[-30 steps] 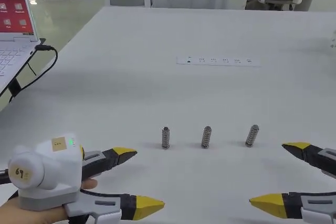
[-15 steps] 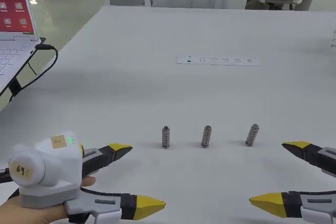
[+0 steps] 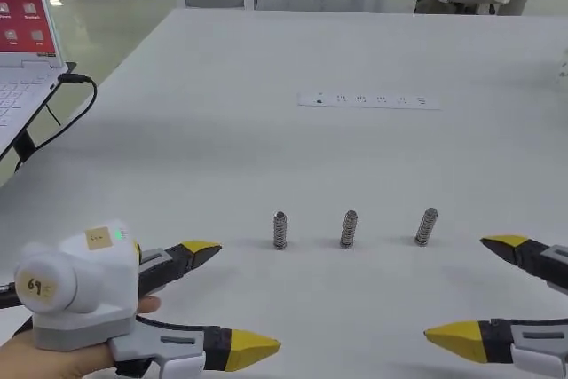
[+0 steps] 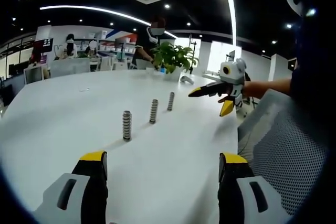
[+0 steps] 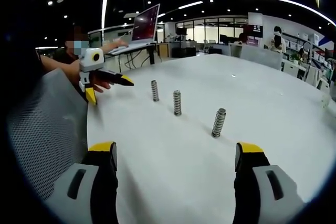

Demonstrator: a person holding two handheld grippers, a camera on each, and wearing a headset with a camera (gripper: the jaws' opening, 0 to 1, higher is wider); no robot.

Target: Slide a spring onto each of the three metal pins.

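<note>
At the far left edge a laptop [image 3: 19,42] stands open beside the white table [image 3: 266,130], and its cable [image 3: 67,117] hangs down at the table's side. The left gripper [image 3: 246,295] hovers low over the near left part of the table. Its two yellow-tipped fingers are wide apart and there is nothing between them.

A little further in, three springs stand upright in one row, apart from each other. They are the left spring [image 3: 280,231], the middle spring [image 3: 349,230] and the right spring [image 3: 427,227]. The right one seems to lean a little, but this may be only the angle of the camera. I cannot see the pins themselves. I judge that each pin is hidden inside its spring, because a loose spring would hardly stand like this. Far behind the row a flat power strip [image 3: 368,102] lies on the table.

The right gripper [image 3: 455,288] is at the near right, just beside the right spring but not touching it. Its fingers are also spread apart and empty.

I see no loose spring lying on the table and no bare pin. So, as far as I can judge, all three springs are already on and the task looks finished. At most, the right spring may need to be checked that it sits fully down.
</note>
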